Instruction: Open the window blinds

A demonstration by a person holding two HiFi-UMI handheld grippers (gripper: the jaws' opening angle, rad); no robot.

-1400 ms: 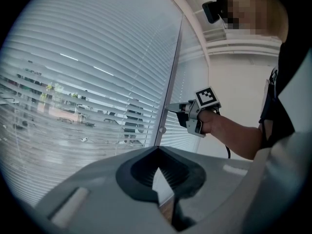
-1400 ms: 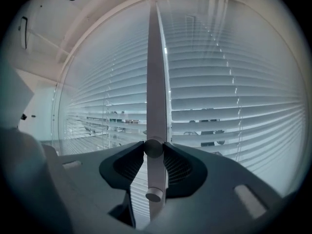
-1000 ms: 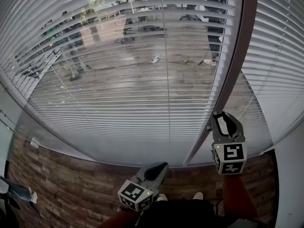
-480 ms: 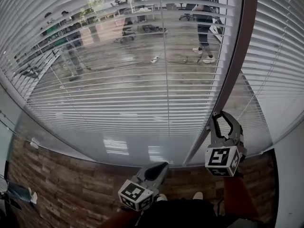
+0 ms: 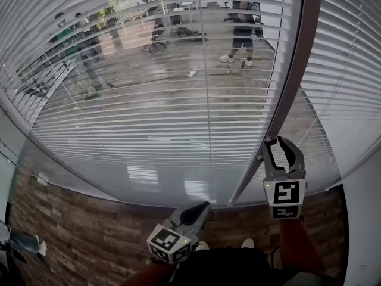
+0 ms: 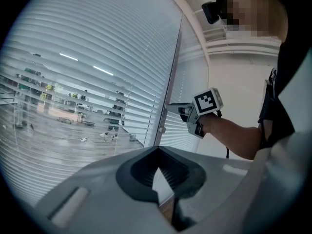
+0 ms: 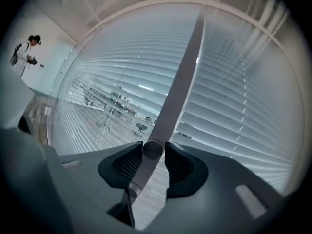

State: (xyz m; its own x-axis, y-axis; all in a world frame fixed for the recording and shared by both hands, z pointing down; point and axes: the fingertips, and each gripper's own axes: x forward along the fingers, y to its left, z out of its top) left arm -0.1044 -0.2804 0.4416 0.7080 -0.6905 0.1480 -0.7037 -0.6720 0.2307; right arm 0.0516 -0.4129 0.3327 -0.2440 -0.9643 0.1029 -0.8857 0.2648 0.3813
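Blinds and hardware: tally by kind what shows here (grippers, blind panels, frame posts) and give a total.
Grippers: 2, the left gripper and the right gripper, whose jaws have just been opening with a knob between them.
Blind panels: 2, the left panel and the right panel.
Frame post: 1.
Total: 5.

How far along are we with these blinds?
Done: the left blind looks tilted open, and the room shows through. In hand: the right tool brackets the frame's knob, its jaws just opening. Remaining: the right-hand blind looks less open. The left tool idles, shut.
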